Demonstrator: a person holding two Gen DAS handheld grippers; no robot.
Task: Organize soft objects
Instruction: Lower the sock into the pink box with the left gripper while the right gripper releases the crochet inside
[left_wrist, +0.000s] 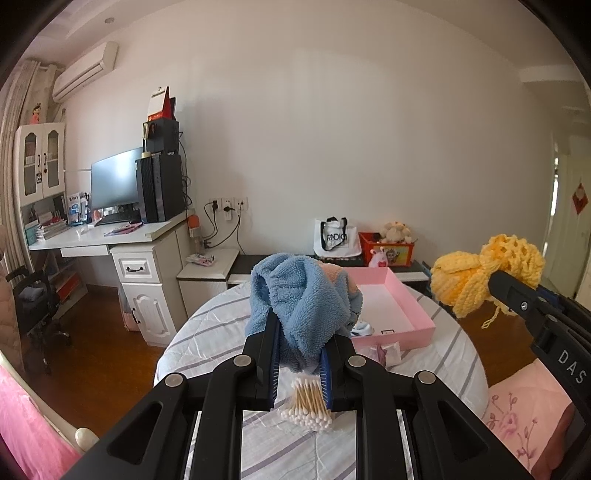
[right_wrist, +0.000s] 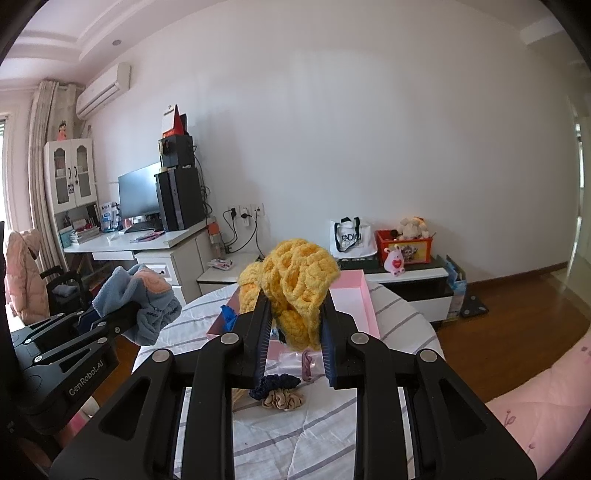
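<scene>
Held aloft above the round table (left_wrist: 207, 332), apparently for dropping into the pink box (left_wrist: 402, 314) at its far edge: blue fleece cloth (left_wrist: 299, 295) pinched in left gripper (left_wrist: 300, 363), yellow crochet piece (right_wrist: 291, 288) clamped in right gripper (right_wrist: 295, 354).

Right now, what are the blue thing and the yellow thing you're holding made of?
The blue cloth in the left tool looks like fluffy terry or fleece: its surface is fuzzy and matte, with small loops. The yellow piece in the right tool looks like chunky crocheted yarn, with thick strands and open holes. The exact fibre can't be told.
</scene>
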